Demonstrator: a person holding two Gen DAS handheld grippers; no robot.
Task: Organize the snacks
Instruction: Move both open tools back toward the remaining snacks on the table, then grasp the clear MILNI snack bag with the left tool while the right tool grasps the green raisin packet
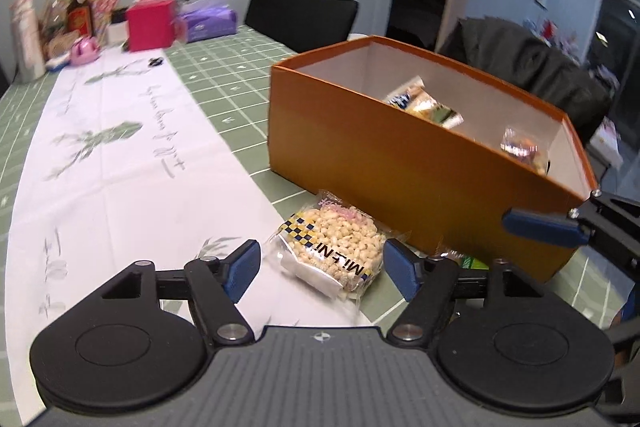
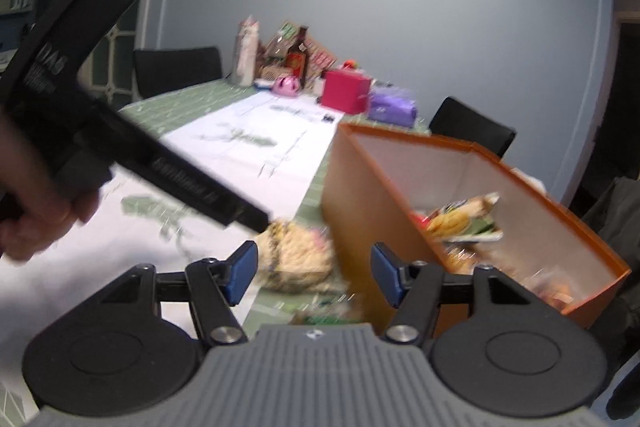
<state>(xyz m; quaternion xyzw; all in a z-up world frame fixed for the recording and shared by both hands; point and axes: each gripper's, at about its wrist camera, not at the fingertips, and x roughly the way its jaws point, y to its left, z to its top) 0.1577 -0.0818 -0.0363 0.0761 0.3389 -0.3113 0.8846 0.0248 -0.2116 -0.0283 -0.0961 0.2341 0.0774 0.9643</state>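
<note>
Snack packet [image 1: 330, 247] on table [image 1: 224, 95] before box [image 1: 400, 163], snacks [image 1: 424, 101] inside box

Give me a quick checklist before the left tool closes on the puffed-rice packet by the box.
1. Left tool open: ok.
2. Puffed-rice packet between its fingers: ok, lying flat on the tablecloth.
3. Packet apart from the orange box: cannot tell, edges look touching.
4. Box has room: ok, snacks cover only part.
5. Right tool open, holding nothing: ok.
6. Right view sharp: not ok, blurred.
</note>
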